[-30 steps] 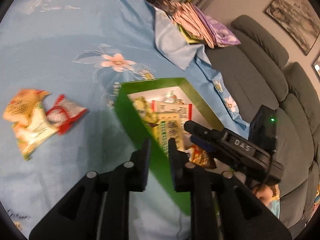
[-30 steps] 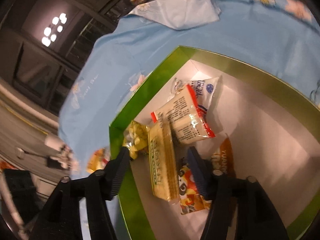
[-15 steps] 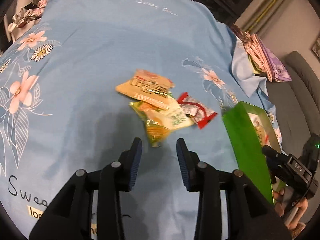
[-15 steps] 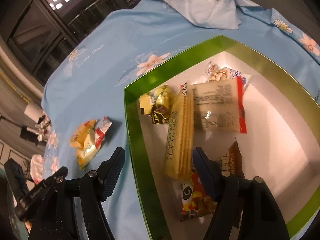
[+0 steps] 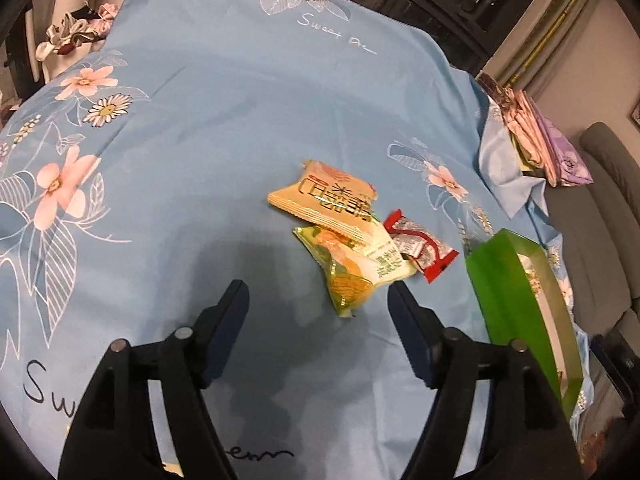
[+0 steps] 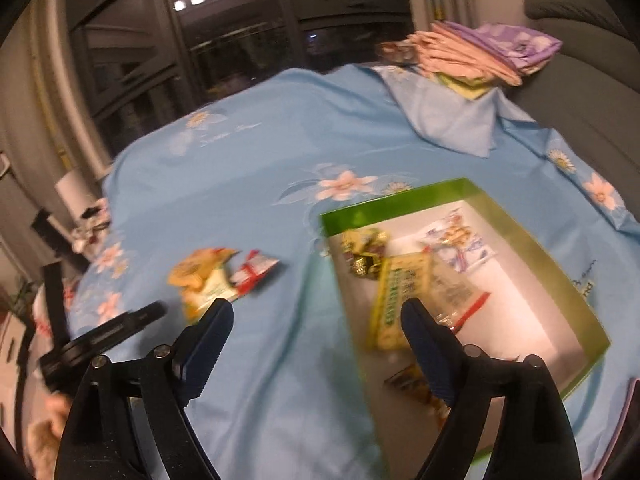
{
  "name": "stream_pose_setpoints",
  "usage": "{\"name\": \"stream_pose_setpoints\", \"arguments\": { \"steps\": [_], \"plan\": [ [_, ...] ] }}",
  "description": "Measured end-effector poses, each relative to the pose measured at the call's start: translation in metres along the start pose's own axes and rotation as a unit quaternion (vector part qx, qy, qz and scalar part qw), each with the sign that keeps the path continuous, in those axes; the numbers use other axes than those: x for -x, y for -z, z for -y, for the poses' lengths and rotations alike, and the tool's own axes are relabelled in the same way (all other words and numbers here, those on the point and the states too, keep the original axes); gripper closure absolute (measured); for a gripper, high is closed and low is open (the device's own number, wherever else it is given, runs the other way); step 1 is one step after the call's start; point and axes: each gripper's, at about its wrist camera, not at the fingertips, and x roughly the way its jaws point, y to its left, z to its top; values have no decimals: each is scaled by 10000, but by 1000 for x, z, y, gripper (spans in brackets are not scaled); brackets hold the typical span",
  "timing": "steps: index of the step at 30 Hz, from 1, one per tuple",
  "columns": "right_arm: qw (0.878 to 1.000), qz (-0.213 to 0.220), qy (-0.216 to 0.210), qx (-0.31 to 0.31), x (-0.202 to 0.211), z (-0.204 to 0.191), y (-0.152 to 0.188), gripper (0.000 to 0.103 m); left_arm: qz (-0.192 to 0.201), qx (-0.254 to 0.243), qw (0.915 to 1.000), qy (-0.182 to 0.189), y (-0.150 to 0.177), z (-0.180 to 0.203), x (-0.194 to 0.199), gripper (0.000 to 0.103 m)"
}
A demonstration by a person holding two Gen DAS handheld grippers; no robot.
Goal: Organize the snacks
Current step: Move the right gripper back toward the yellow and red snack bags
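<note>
— Where are the loose snacks (image 5: pixel 352 236)?

— In a small heap on the blue cloth (image 5: pixel 208 128), left of the green box (image 5: pixel 516 300): a tan packet (image 5: pixel 324 200) on top, a yellow-green one (image 5: pixel 352 276) under it, a red one (image 5: pixel 420 244) at the box side. A second ago the left gripper (image 5: pixel 320 300) was over the box; now the heap lies just ahead of it.

— Which way do they lie?

— The tan packet's long side slants down toward the box. The yellow-green one points a corner at the left gripper.

— The tongs?

— Both have just been spreading, nothing between them. The right gripper (image 6: pixel 316 312) has come up out of the box, where a long yellow pack (image 6: pixel 396 300) lies lengthwise.
</note>
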Motion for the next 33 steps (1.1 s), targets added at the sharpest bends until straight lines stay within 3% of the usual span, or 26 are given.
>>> {"name": "stream_pose_setpoints", "arguments": {
  "steps": [8, 13, 22, 33],
  "plan": [
    [9964, -271, -796, -129, -6, -29, -3, 16, 0, 220, 9998, 5, -6, -14, 0, 22],
    [9936, -433, -1030, -171, -3, -43, -5, 16, -1, 389, 9992, -81, -11, -25, -5, 22],
    [9923, -405, -1165, -151, -1, -60, -19, 16, 102, 555, 9984, -89, -19, -36, -3, 13],
    [9925, -383, -1156, -47, 0, -68, -20, 16, 118, 733, 9972, -76, -22, -43, -2, 11]
  ]
}}
